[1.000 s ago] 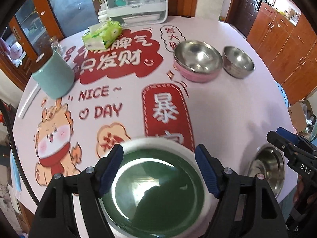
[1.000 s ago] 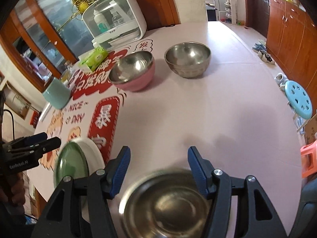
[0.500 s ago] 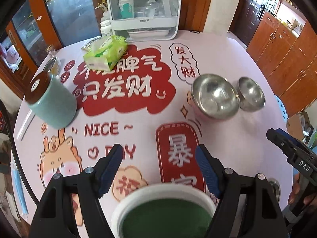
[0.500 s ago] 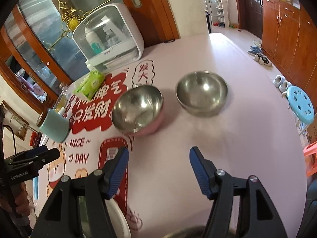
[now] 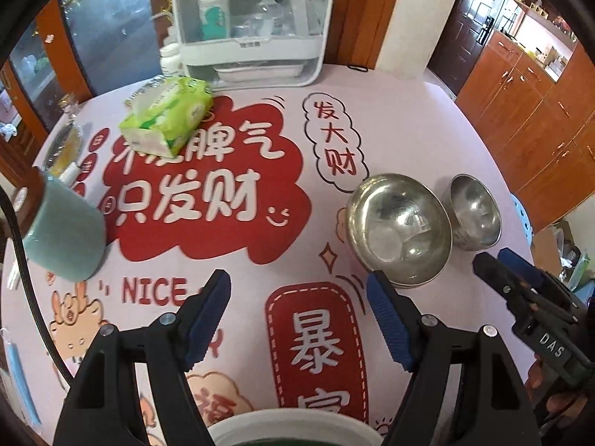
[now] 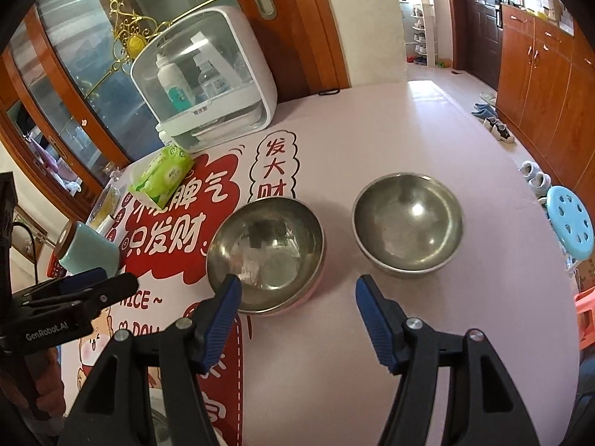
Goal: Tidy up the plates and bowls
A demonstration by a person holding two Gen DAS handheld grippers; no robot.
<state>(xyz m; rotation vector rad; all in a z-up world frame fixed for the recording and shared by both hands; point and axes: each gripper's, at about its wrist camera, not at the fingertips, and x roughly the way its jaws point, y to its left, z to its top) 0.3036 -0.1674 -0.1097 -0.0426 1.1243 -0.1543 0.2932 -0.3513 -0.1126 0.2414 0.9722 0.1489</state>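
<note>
Steel bowls wait beyond both empty, spread grippers: right gripper [image 6: 293,319] should straddle the pink-sided bowl's [image 6: 266,254] near rim squarely, left gripper [image 5: 297,317] staying clear.

Ahead of the hand-held gripper, a wooden door [image 6: 290,26] and glass-fronted cabinet [image 6: 67,85] are standing behind the bench [image 6: 427,137]. To its right, brown cupboards [image 6: 539,74] are lining a sunlit floor [image 6: 442,74].
</note>
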